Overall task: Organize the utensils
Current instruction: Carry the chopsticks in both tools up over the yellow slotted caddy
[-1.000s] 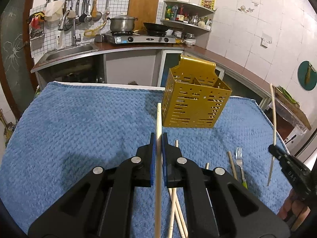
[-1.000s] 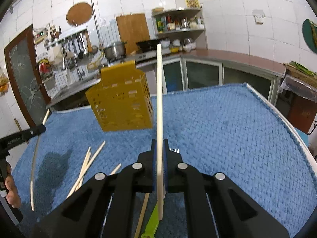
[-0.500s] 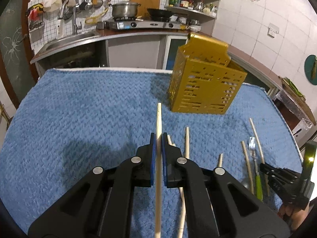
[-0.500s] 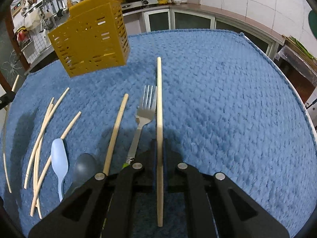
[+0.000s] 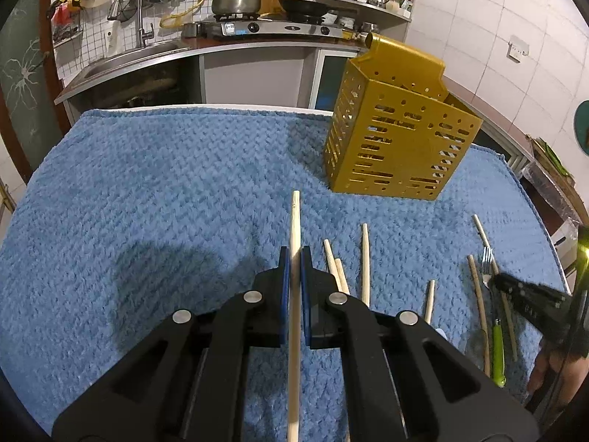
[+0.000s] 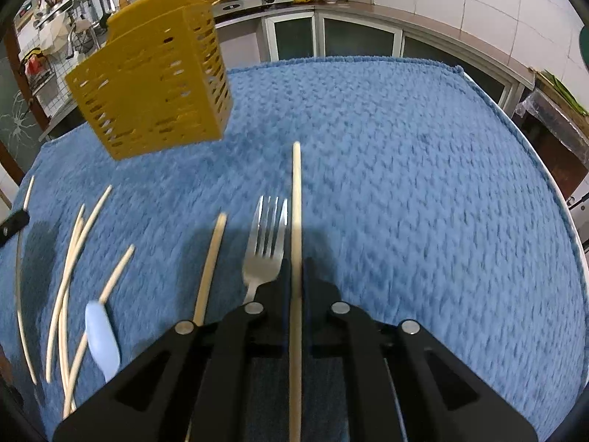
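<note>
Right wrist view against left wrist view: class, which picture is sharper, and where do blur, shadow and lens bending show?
Left wrist view: sharp; the towel weave is crisp, a dark shadow lies left of the left gripper, and the counter edge bows. Right wrist view: softer; the towel streaks on the right, the blue spoon smears, shadows fall around the fork, and the yellow basket leans.

I've brought both grippers down low over the blue towel (image 6: 405, 147). Right gripper (image 6: 293, 269) and its chopstick (image 6: 296, 221) dropped from upright to beside the fork (image 6: 267, 243).
</note>
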`<state>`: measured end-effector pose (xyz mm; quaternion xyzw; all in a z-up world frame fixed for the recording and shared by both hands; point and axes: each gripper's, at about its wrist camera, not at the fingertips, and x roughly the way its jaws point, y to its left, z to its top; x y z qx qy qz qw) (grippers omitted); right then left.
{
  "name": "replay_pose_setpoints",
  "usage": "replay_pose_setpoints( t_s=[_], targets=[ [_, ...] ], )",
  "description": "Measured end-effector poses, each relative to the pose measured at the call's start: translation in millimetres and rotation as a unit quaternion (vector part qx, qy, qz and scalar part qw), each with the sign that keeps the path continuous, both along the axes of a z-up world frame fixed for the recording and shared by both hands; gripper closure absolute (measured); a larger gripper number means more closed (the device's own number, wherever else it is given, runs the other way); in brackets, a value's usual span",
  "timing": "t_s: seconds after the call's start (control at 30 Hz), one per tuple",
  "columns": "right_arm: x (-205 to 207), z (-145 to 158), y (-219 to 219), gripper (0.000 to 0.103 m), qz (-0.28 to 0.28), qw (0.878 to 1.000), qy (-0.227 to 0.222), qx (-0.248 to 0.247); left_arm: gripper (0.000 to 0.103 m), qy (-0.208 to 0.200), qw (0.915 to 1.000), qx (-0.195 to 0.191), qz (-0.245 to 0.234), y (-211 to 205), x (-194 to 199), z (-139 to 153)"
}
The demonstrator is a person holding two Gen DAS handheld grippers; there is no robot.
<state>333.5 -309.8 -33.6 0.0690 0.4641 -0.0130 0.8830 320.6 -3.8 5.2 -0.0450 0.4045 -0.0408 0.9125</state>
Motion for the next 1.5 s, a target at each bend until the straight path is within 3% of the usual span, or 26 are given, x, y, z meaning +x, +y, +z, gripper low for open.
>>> replay_pose_setpoints(
  t_s=[0.3, 0.5, 0.8, 1.1, 1.5],
  targets=[
    [50.5, -0.4, -12.1, 0.096, -0.006, 1.0, 0.03, -0.001, 0.099, 0.003, 1.0, 0.007, -0.005, -6.7, 4.2, 1.4],
    [48.0, 9.2, -16.8, 0.097, -0.011, 1.0, 0.023, 0.014, 0.099, -0.001, 0.9999, 0.002, -0.01, -8.2, 3.3, 5.0],
    [-1.6, 55.5, -21.6, 0.097, -0.012, 0.996, -0.075, 0.039, 0.099, -0.033, 0.9988, -0.029, -0.022, -5.5, -9.4, 28.4],
    [-48.2, 95.0, -18.7, 0.097, 0.009, 0.977, -0.197, 0.083, 0.099, -0.073, 0.9944, -0.067, -0.035, 0.0, -22.6, 57.8],
    [-57.6, 114.7, -8.5, 0.097, 0.021, 0.965, -0.241, 0.101, 0.099, -0.115, 0.9896, -0.062, -0.06, -12.9, -29.3, 86.5]
  ],
)
